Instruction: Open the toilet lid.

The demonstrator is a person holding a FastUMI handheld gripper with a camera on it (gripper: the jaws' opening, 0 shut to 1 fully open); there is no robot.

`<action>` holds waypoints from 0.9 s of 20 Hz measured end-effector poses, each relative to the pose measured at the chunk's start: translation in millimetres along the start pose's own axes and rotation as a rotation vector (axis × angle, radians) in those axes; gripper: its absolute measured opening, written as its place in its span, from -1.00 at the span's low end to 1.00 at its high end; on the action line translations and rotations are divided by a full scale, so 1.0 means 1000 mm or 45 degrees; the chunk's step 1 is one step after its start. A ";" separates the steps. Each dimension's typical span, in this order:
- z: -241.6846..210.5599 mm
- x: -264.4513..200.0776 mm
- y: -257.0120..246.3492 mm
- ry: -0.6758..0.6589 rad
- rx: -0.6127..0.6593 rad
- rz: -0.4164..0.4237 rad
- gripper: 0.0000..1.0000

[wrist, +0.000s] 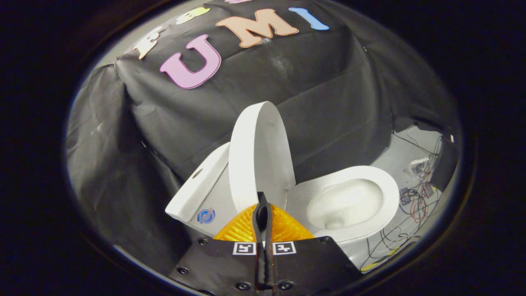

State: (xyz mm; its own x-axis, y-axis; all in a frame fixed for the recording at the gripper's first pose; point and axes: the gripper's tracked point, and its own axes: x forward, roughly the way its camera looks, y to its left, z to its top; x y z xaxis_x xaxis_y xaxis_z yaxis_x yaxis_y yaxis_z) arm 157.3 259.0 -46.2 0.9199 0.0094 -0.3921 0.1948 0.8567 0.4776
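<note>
Two jaws of the gripper (261,205) are sitting pressed together, clenched on nothing, low in the middle of the frame. Just past them the toilet lid (259,154) is standing up — the bowl (349,201) to its right is showing, so the job looks done.

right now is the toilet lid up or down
Up: the toilet lid stands raised near the tank, the bowl uncovered. The gripper is shut at the lid's edge.
</note>
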 end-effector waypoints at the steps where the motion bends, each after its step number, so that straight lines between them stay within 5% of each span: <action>1: 0.002 0.003 0.004 -0.005 -0.020 0.003 -0.99; 18: -0.004 0.025 0.066 -0.051 -0.181 0.122 -0.96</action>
State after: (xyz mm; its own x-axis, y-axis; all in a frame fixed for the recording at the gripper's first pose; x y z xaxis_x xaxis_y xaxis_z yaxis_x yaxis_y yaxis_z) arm 192.1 318.1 -27.5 0.9453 0.0762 -0.3171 0.0583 0.9171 0.3943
